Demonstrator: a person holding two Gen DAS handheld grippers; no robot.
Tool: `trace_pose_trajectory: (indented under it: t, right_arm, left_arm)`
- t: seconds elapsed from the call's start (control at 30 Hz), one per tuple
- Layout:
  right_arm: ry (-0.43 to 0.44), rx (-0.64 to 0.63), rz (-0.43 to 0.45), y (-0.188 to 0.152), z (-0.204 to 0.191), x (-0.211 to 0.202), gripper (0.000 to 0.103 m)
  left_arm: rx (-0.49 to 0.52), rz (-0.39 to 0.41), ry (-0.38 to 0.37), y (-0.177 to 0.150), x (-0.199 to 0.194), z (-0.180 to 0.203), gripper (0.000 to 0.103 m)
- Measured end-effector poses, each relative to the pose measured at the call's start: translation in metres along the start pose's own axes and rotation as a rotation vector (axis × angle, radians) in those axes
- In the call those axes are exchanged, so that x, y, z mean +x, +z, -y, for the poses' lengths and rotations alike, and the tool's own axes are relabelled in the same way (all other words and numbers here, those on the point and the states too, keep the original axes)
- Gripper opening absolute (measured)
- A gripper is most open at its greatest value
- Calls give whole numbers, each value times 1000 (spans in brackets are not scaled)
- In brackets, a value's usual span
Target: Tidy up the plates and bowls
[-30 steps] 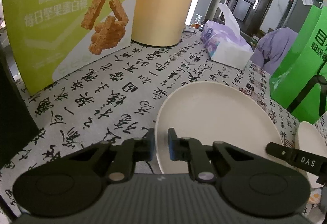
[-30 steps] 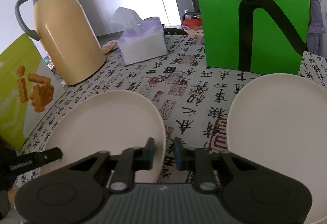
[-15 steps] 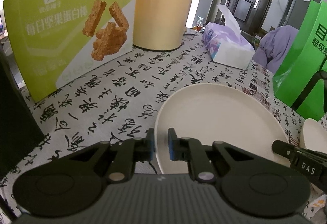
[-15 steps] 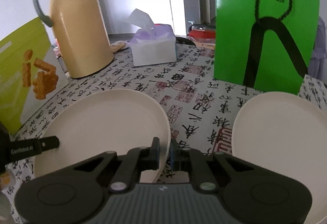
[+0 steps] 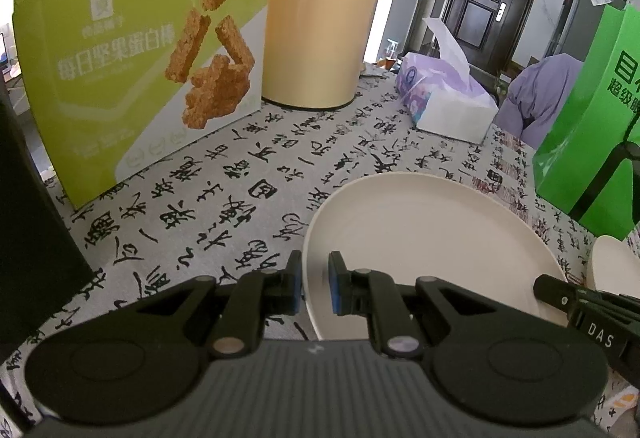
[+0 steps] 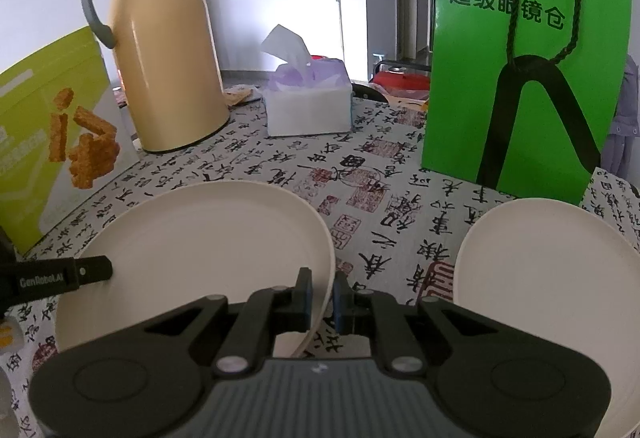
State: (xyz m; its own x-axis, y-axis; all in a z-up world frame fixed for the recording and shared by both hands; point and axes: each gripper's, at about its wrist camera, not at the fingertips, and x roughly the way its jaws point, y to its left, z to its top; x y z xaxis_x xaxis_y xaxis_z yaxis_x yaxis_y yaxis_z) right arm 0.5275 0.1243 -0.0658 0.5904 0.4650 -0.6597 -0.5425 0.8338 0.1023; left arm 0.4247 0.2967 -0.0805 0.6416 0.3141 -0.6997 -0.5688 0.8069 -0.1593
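A large cream plate [image 5: 432,250] lies on the calligraphy-print tablecloth [image 5: 224,198]. My left gripper [image 5: 314,286] is shut on its left rim, blue pads on either side of the edge. The same plate [image 6: 200,250] fills the lower left of the right wrist view. There my right gripper [image 6: 322,296] is shut on its right rim, which looks slightly raised. Each view shows the other gripper's finger at the plate's far side: right gripper [image 5: 580,302], left gripper [image 6: 60,278]. A second cream plate [image 6: 552,278] lies to the right, apart from the first, and its edge shows as the second plate [image 5: 616,262].
A yellow thermos jug [image 6: 168,70], a green snack box [image 5: 136,54] and a tissue box [image 6: 308,106] stand behind the plates. A green paper bag [image 6: 528,58] stands upright behind the second plate. A dark object [image 5: 28,238] borders the table's left side.
The right wrist view has rolled, so the jug and bag stand more upright. The right fingers have drawn in tighter on the plate's rim. The left gripper keeps its hold and place.
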Motion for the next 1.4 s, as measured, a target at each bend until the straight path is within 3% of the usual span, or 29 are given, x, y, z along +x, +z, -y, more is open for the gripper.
trace_pose_trajectory:
  t: [0.37, 0.6, 1.4]
  right_arm:
    - [2, 0, 9, 2, 0, -6, 10]
    - [11, 26, -6, 8, 3, -13, 11]
    - [3, 19, 89, 8, 6, -97, 11]
  left_arm:
    - [3, 20, 1, 2, -8, 3, 13]
    - [24, 82, 9, 3, -28, 9, 13]
    - [37, 147, -35, 3, -103, 19, 13]
